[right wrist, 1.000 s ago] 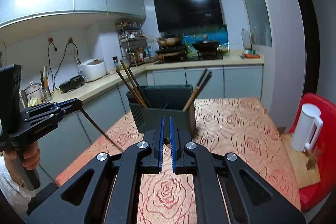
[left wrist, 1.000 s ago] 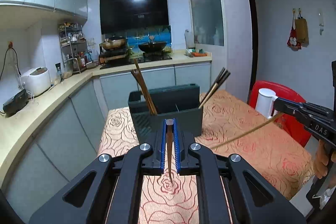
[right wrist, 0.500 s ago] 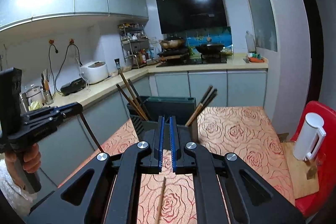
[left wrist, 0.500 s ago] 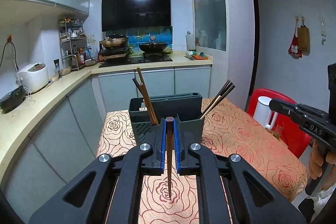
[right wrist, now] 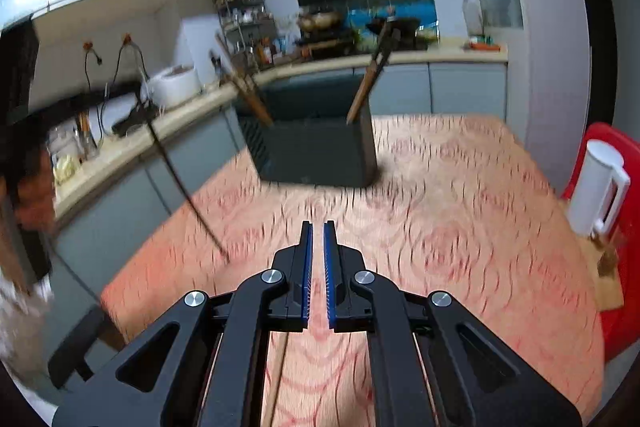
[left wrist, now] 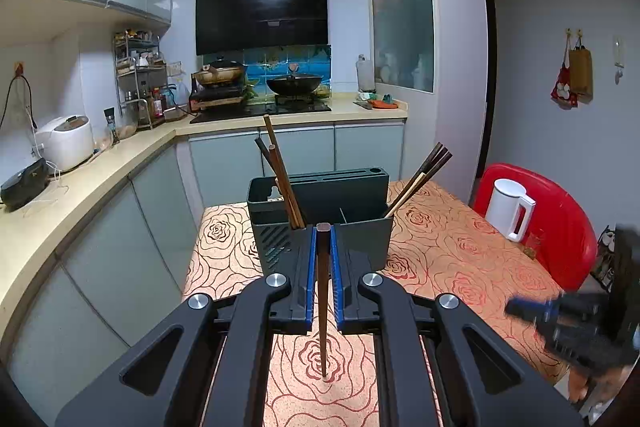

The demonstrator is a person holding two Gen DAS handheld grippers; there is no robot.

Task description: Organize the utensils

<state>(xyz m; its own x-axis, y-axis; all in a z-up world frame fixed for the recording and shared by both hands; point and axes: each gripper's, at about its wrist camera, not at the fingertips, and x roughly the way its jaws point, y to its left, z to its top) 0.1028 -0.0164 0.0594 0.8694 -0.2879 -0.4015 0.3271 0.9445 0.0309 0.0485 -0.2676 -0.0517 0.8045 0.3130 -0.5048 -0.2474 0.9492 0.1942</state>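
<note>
A dark green utensil holder (left wrist: pixel 320 215) stands on the rose-patterned table (left wrist: pixel 460 267), with brown chopsticks leaning in its left (left wrist: pixel 282 179) and right (left wrist: pixel 420 179) compartments. My left gripper (left wrist: pixel 323 239) is shut on a dark brown chopstick (left wrist: pixel 322 307) that hangs tip-down just short of the holder. My right gripper (right wrist: pixel 316 231) has its jaws nearly together with nothing between the pads; a light chopstick (right wrist: pixel 278 379) lies on the table under it. The right wrist view is blurred; the holder (right wrist: pixel 316 143) sits ahead, and the left gripper's chopstick (right wrist: pixel 184 187) shows at left.
A white kettle (left wrist: pixel 510 209) stands on a red chair (left wrist: pixel 560 223) right of the table. A kitchen counter (left wrist: pixel 80 195) with a rice cooker (left wrist: pixel 66 141) runs along the left. The stove with pans (left wrist: pixel 260 87) is behind.
The right gripper let go of the light chopstick, which now lies on the table, and has dropped low toward the table. The left gripper rose slightly, still holding its chopstick.
</note>
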